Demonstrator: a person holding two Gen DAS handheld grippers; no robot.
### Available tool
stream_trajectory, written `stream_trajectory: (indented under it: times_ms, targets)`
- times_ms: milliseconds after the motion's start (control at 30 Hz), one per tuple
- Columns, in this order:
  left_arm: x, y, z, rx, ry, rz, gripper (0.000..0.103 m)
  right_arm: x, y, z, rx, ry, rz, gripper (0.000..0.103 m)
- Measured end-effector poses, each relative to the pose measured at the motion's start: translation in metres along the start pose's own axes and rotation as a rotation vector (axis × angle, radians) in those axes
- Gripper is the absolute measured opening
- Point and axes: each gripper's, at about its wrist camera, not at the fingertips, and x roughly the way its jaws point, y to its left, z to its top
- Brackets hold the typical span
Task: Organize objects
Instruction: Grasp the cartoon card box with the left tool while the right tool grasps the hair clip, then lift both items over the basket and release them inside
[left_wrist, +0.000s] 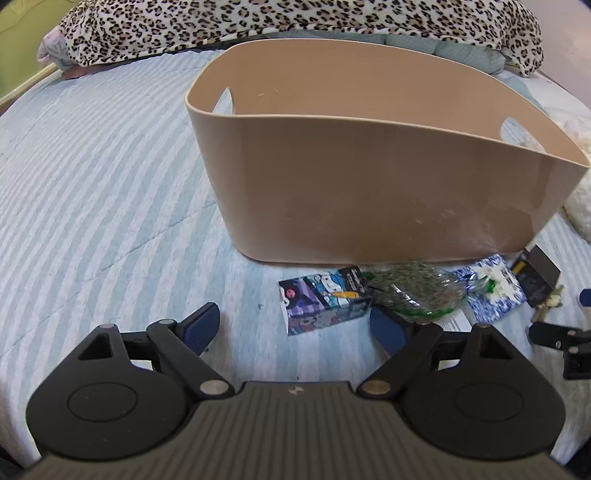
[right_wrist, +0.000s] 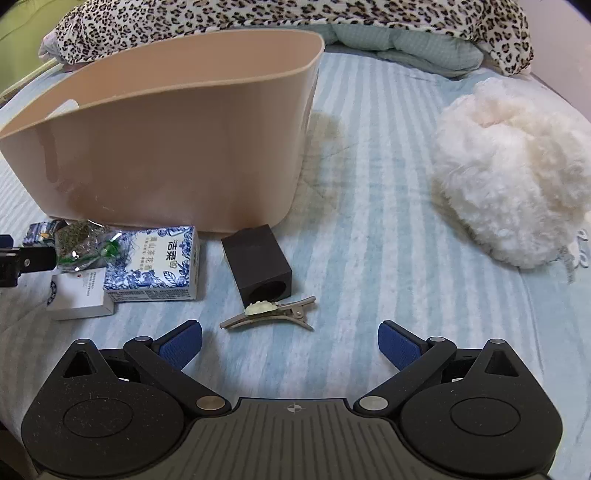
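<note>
On the striped bedspread (left_wrist: 92, 177), left to right: bare stripes at the left edge; tan bin (left_wrist: 369, 192) upright mid-bed, nothing visible inside; along its near wall a row of clutter: cartoon-print box (left_wrist: 321, 302), clear bag of green bits (right_wrist: 79, 243) lying partly over a white box (right_wrist: 79, 295), blue-floral carton (right_wrist: 155, 266), black block (right_wrist: 258, 258), metal hair clip (right_wrist: 269, 314) touching the block's near end; fluffy white plush (right_wrist: 513, 184) well apart toward the right edge; leopard-print blanket (right_wrist: 295, 14) heaped along the far edge. Left gripper (left_wrist: 295, 325) low over the cartoon-print box, jaws wide apart, clamping nothing; right gripper (right_wrist: 290, 341) just short of the hair clip, jaws spread, likewise empty.
</note>
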Motion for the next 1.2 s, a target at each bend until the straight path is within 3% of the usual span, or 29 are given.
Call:
stream_trajectory:
  times_ms: [200, 367, 467, 567, 733, 1000, 1200]
  targets:
    - [0.013, 0.004, 0.005, -0.065, -0.006, -0.024, 0.089, 0.013, 0.003, 0.000, -0.013, -0.002, -0.002, 0.103]
    - [0.015, 0.004, 0.005, -0.033, -0.046, -0.026, 0.083, 0.017, 0.007, 0.001, -0.025, -0.027, -0.006, 0.103]
    - [0.013, 0.005, 0.005, -0.019, -0.062, -0.033, 0.067, 0.018, 0.007, 0.001, -0.031, -0.030, -0.003, 0.102]
    - [0.012, 0.005, 0.006, -0.019, -0.060, -0.063, 0.056, 0.017, 0.007, 0.001, -0.031, -0.037, 0.011, 0.095]
    - [0.009, 0.008, 0.005, -0.023, -0.052, -0.110, 0.025, 0.016, 0.002, 0.001, -0.003, -0.038, 0.045, 0.083]
    - [0.004, 0.006, 0.002, -0.016, -0.050, -0.116, 0.025, 0.010, 0.005, 0.000, -0.010, -0.055, 0.045, 0.052]
    - [-0.006, 0.006, -0.003, -0.001, -0.056, -0.105, 0.025, 0.005, 0.005, -0.002, 0.001, -0.063, 0.034, 0.052]
